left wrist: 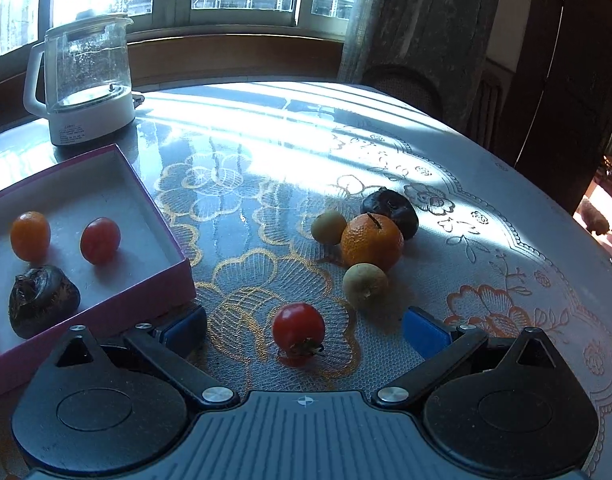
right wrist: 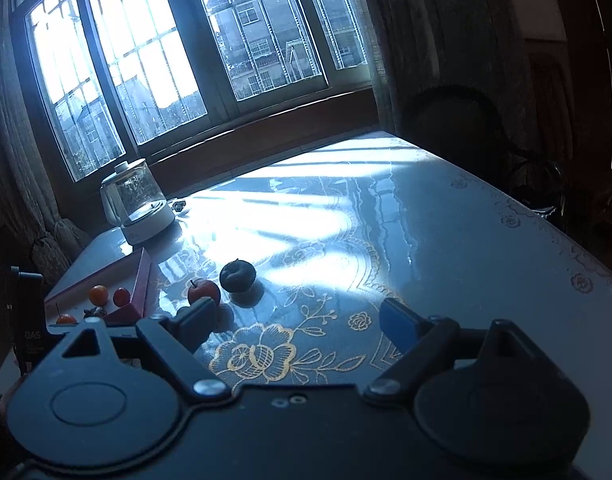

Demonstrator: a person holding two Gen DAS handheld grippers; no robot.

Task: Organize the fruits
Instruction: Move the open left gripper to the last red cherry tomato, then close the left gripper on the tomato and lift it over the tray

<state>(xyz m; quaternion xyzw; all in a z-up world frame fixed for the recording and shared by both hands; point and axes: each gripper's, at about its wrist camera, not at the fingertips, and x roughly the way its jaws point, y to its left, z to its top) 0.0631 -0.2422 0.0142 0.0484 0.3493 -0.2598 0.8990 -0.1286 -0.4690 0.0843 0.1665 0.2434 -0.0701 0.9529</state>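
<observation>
Item: red cherry tomato point(left wrist: 298, 330), on the counter point(left wrist: 486, 184) between the left gripper point(left wrist: 303, 330) fingers, spread wide, untouched. Likely light, smooth, thin-skinned; take gently across its round middle. Pink box point(left wrist: 165, 216) just beside. Right gripper point(right wrist: 295, 322): fingers wide, empty.

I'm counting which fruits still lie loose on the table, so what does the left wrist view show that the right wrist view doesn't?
Only the left wrist view shows the red tomato between the open left gripper's fingers, plus two small yellow-green fruits.

Only the right wrist view shows the open right gripper, with nothing between its fingers.

Both show the tangerine, the dark wrinkled fruit, the pink box holding fruit, and the glass kettle.
</observation>
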